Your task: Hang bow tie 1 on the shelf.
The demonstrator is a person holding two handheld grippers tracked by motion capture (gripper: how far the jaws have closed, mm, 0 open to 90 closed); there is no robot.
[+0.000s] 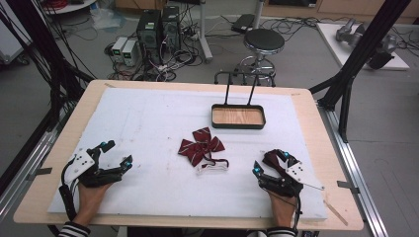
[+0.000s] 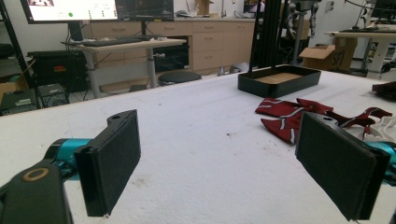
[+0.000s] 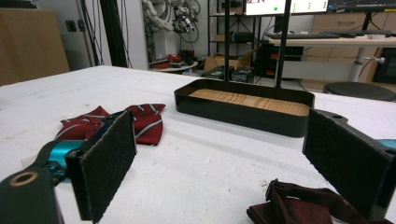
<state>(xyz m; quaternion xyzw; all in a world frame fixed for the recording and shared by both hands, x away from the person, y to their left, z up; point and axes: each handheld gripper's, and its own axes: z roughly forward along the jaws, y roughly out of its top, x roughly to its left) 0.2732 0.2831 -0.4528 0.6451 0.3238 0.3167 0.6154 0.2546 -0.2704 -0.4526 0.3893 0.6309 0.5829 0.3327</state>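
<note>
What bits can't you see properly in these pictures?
- Dark maroon cloth by the right gripper: cut off by the bottom edge in the right gripper view, partly behind the gripper in the high view.
- Red striped bow tie: partly behind a jaw in both gripper views.

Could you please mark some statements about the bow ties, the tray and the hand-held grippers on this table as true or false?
1. The striped bow tie lies inside the tray. False: it lies on the white mat, in front of the tray.
2. The tray holds nothing. True.
3. The left hand-held gripper is clamped on a bow tie. False: its jaws stand open with nothing between them.
4. A dark maroon bow tie lies by the right hand-held gripper. True.
5. The right hand-held gripper's jaws are open. True.
</note>
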